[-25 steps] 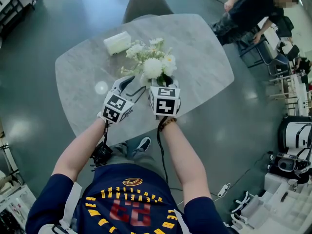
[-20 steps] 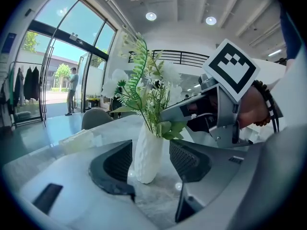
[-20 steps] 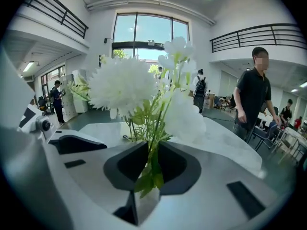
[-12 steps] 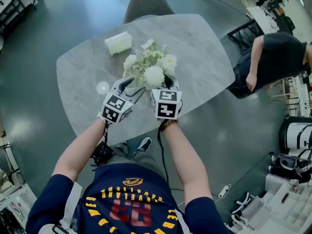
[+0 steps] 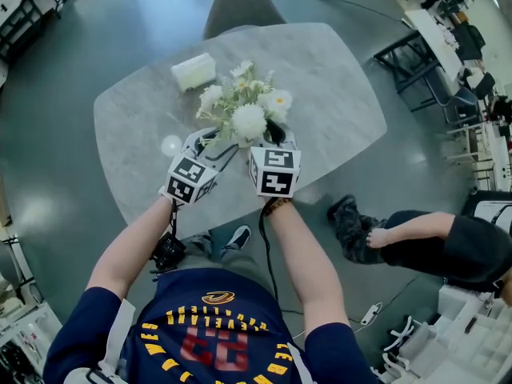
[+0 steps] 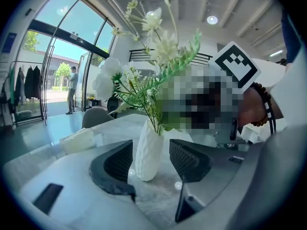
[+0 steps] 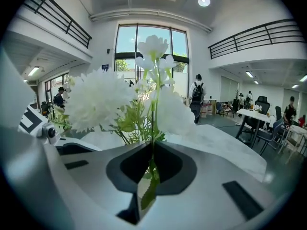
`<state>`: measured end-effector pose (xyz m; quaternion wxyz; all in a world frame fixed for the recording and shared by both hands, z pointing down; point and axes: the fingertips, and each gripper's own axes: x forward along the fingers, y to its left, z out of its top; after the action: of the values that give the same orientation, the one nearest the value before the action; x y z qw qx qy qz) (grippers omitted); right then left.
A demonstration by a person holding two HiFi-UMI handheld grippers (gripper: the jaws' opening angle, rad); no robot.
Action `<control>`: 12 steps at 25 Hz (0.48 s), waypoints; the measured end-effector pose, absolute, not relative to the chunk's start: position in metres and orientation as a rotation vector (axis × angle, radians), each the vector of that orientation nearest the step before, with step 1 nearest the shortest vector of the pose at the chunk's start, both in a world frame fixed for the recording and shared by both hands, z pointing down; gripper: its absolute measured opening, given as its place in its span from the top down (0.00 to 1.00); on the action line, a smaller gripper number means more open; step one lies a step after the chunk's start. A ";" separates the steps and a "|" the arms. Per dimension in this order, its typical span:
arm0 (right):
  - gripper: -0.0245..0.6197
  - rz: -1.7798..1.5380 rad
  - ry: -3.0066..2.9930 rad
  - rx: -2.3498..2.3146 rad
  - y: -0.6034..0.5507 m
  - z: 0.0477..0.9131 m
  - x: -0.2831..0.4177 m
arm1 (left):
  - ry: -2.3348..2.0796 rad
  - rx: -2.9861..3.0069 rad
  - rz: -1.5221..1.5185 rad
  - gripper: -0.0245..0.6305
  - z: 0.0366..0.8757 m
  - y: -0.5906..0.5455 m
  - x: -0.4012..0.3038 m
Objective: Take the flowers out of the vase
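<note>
A high hall with a glass front and a smooth grey floor (image 5: 120,22) surrounds a rounded counter (image 5: 320,86) with a mottled grey, stone-like top. On it stands a slim white vase (image 6: 147,159) with a ribbed, matt surface, narrowing toward its mouth. It holds the flowers (image 5: 248,106): full white round blooms, smaller star-shaped ones and thin green stems with feathery leaves.

The left hand-held gripper (image 6: 151,150) has its dark, ridged jaws set moderately wide on either side of the vase's body. A thin gap seems to remain on each side, though the view is too distorted to be sure. The right hand-held gripper (image 7: 151,147) is pinched together on a green stem of the flowers just above the vase, with the blooms rising right over it.

Farther along the counter lies a white rectangular box (image 5: 193,70), well apart from the vase. A grey chair (image 5: 240,6) stands at the far edge. A person's legs (image 5: 400,234) stretch across the floor at the right.
</note>
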<state>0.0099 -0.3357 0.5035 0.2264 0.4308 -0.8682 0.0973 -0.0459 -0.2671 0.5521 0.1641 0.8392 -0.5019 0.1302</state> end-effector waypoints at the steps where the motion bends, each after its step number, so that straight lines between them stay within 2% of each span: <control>1: 0.92 0.266 -2.399 1.184 -0.336 0.502 0.011 | -1.431 2.392 0.370 0.62 0.552 -0.267 -0.045; 12: 0.92 0.299 -2.506 1.175 -0.331 0.475 0.019 | -1.449 2.366 0.336 0.62 0.548 -0.256 -0.048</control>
<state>0.0192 -0.3315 0.4754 0.1780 0.4154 -0.8858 0.1056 -0.0480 -0.2563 0.5483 0.1725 0.8339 -0.5106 0.1185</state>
